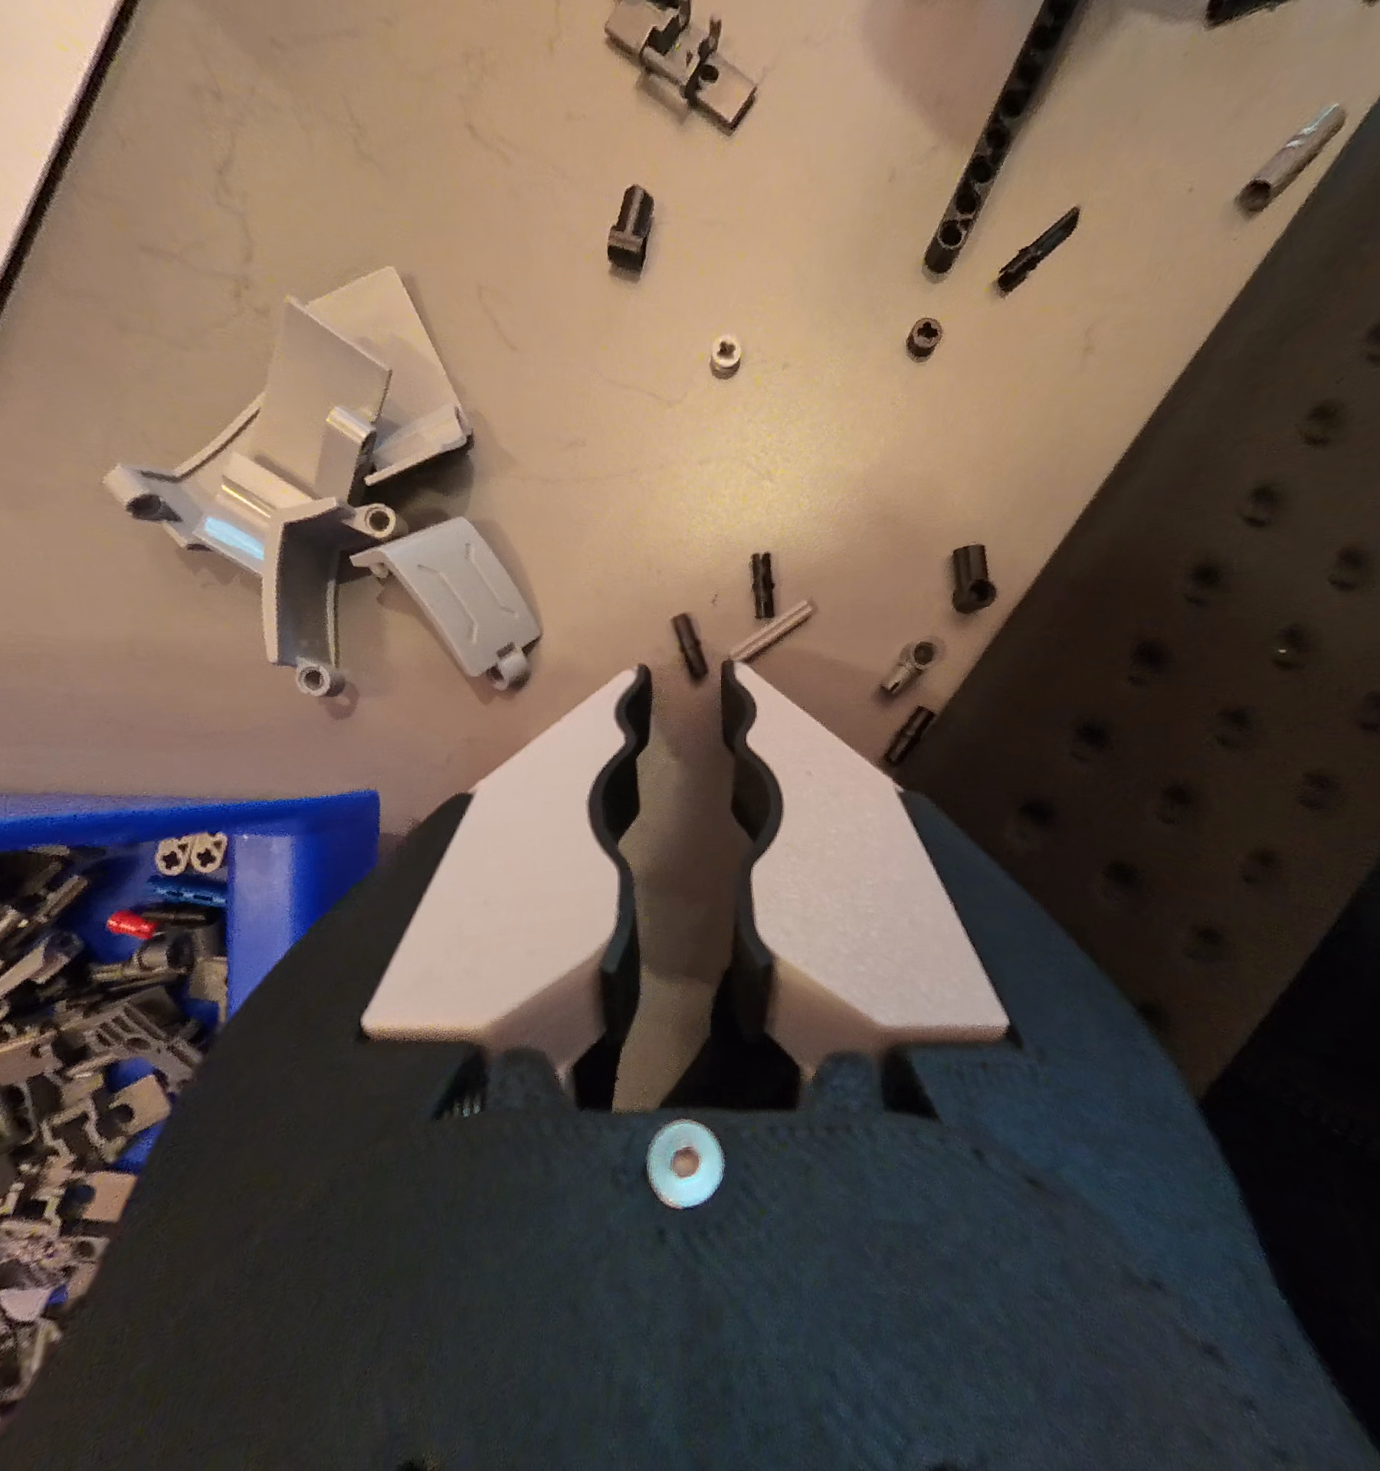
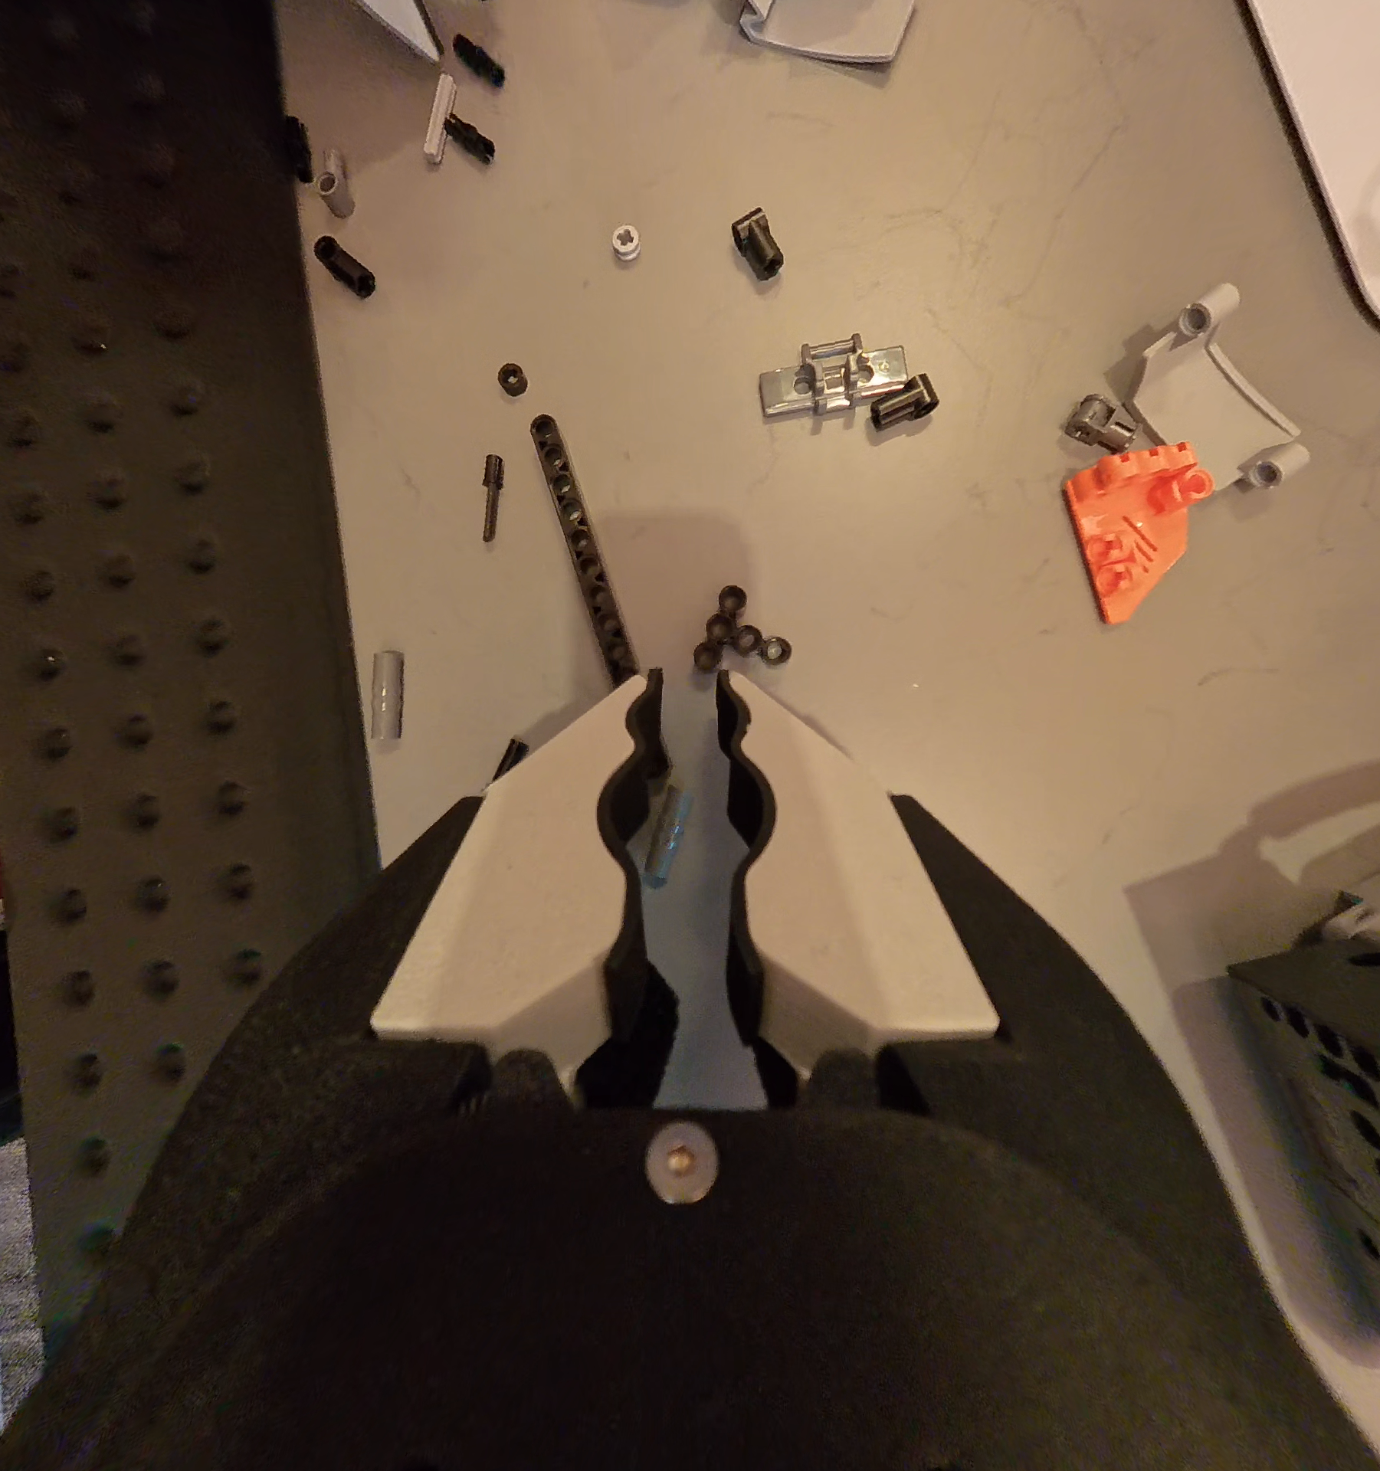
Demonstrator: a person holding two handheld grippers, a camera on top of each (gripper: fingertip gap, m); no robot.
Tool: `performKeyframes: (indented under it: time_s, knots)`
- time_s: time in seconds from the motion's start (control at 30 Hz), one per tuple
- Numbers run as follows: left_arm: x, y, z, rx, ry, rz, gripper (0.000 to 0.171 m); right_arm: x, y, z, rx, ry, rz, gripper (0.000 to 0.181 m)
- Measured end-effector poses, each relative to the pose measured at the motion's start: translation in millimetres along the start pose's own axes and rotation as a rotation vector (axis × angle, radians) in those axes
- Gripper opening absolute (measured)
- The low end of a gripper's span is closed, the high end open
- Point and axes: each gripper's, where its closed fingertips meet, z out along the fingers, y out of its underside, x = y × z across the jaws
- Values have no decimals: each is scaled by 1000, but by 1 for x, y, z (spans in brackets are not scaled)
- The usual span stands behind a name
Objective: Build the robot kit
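Here the left tongs (image 1: 686, 676) stand spread and empty over the counter (image 1: 511, 199), a short black pin (image 1: 690, 645) just beyond their tips at frame centre, lying nearly along them. The right tongs (image 2: 686, 676), likewise spread and empty, hover beside a black angled connector (image 2: 738, 633).

Hobby or lab workbench: grey tabletop (image 1: 432, 199) strewn with small plastic construction-toy parts, blue bin (image 1: 272, 860) of mixed pieces at 8 o'clock, black perforated board (image 1: 1228, 637) at 3 o'clock.

One orange panel (image 2: 1127, 535), one long black holed beam (image 2: 583, 549), one blue bin (image 1: 304, 860).
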Motion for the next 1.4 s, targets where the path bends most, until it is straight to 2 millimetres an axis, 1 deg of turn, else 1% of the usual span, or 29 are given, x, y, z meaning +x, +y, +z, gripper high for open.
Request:
performKeyframes:
  time_s: [0.07,0.17,0.3,0.43,0.5,0.57,0.63,0.7,0.77,0.8,0.87,0.97,1.07,1.2,1.33,1.4]
  knots:
    - [-2,-1,2,-12,-19,22,19,-1,-1,0,5,0,0,11]
    - [4,-1,6,-32,13,37,19,-2,-1,-1,7,1,1,11]
    - [3,-3,8,-41,6,57,5,-2,0,-3,15,7,6,10]
    - [4,-2,7,-34,10,49,4,-3,-1,-5,31,8,12,9]
    - [4,-2,6,-28,2,43,4,-4,-5,-7,47,12,14,10]
    - [4,-6,4,-8,-2,45,4,-6,-13,-11,86,9,28,11]
    - [6,-21,-2,47,-10,65,4,-10,-30,-16,157,-2,62,11]
    - [9,-43,-9,117,-23,101,4,-16,-53,-22,264,-40,133,12]
    - [19,-68,-14,177,-19,150,3,-29,-77,-28,380,-150,224,19]
    - [26,-78,-14,183,-4,183,4,-34,-88,-31,438,-204,266,19]
    - [32,-96,-14,197,-23,253,4,-34,-100,-36,514,-241,333,18]
    - [42,-123,-18,273,-10,286,4,-29,-102,-35,544,-240,392,19]
    - [49,-138,-15,295,-5,322,4,-31,-104,-38,583,-272,421,19]
    - [57,-151,-13,325,1,353,4,-32,-104,-42,611,-303,453,16]
    - [59,-156,-11,334,-2,376,3,-34,-102,-44,616,-314,451,11]
    - [60,-158,-11,343,-1,377,4,-34,-102,-47,622,-327,458,14]
